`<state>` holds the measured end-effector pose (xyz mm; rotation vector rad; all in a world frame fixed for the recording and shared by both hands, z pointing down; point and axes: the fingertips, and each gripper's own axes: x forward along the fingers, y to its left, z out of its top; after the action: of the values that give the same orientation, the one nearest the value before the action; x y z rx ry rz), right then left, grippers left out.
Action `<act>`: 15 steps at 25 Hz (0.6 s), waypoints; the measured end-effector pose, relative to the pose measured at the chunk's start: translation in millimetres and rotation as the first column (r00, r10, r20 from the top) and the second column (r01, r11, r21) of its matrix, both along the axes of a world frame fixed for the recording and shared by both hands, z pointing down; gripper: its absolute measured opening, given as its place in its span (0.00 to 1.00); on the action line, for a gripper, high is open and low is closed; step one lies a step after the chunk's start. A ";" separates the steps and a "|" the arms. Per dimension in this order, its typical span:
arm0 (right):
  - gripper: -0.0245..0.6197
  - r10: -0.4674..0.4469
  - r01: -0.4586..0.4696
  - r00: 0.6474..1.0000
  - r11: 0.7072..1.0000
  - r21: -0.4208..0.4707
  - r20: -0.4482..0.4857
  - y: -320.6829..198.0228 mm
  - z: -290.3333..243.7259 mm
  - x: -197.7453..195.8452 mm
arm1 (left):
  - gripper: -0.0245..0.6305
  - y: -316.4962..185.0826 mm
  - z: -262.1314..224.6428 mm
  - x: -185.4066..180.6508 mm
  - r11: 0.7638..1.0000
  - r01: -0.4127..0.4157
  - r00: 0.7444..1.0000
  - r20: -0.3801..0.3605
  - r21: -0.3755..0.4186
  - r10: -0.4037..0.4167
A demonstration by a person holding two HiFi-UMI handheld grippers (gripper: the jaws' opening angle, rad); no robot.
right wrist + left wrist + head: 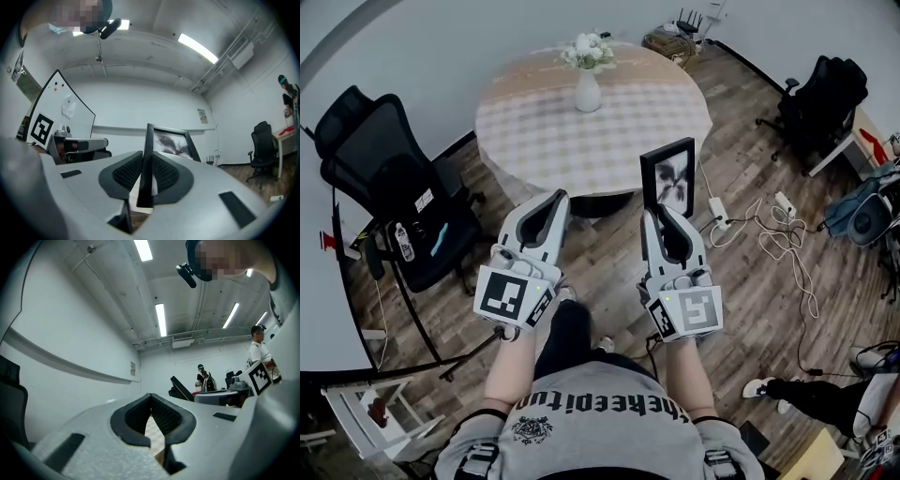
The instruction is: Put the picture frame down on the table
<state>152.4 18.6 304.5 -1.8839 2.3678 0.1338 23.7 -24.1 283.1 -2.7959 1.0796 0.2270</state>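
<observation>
My right gripper (144,173) is clamped on the black rectangular picture frame with the grey-and-white print (667,176). The ribbed pads pinch one thin side rail, low on the frame, which stands upright above the jaws. It hangs in the air at the near right rim of the round table with the pale checked cloth (544,141). From the steep head view I cannot say for sure whether its base is already over the tabletop or just short of it.

My left gripper (151,411) has its jaws drawn together with nothing between them, and it hovers just left of the frame.

The hold is my main worry. With only a narrow rail pinched low down, the tall part above could swing on the pads if I tip my wrist quickly, and the frame could slide out.

The second risk is letting go too close to the rim. A frame set half over the edge would drop onto the wood plank floor (609,253).

I see no back stand in any view, so a frame left standing might simply fall over.

The white vase of pale flowers (588,89) sits at the far side, well apart, so only a long overreach would knock it.
</observation>
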 end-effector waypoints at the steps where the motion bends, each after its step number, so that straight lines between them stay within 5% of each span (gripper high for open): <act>1: 0.15 0.002 -0.002 1.000 1.000 -0.001 -0.001 -6.3 0.5 -0.3 | 0.06 -6.8 0.9 -0.5 1.000 -0.001 1.000 -0.001 -0.003 0.001; 15: 0.15 0.073 -0.074 0.997 0.997 -0.008 -0.020 -109.2 -3.5 -6.1 | 0.06 -117.5 -5.3 -0.1 0.997 -0.079 0.997 -0.005 0.001 0.079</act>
<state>146.3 -90.6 301.1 -1.9840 2.3163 0.1493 23.6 -141.6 277.8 -2.8414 0.9705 0.2428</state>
